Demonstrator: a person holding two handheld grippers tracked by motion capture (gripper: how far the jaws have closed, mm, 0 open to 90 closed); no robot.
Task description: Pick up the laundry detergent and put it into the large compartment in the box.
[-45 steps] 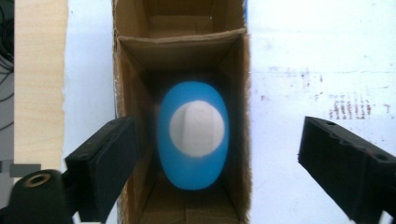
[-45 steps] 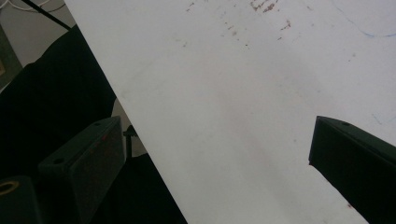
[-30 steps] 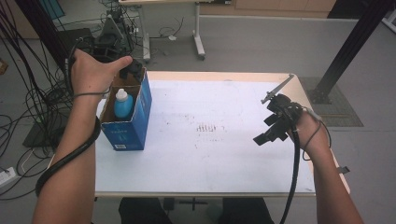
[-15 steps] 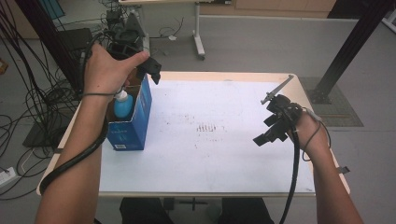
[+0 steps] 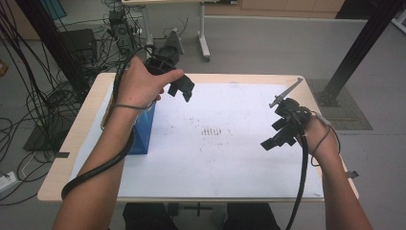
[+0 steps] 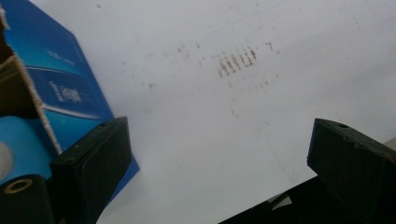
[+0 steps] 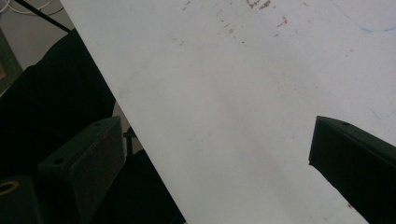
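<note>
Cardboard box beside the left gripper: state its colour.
The cardboard box is blue with lighter blue printing, clearest in the left gripper view.

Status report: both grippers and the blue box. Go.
Left gripper open, empty, raised beside the blue box. Right gripper open, empty, over the table's right side. Box upright at left edge, top open. Nothing between.

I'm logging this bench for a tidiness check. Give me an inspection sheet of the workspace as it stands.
Surface: white table top, brown smudges near its middle.
Job's things: open blue box at the table's left, partly hidden by the forearm; contents unclear.
Clutter: nothing seen on the table.
Grippers: left gripper raised beside the box, jaws open, empty; right gripper over the table's right, jaws open, empty.
Cables: black cable along the left forearm; another trails from the right gripper.
Surroundings: tangled floor cables, black post.
</note>
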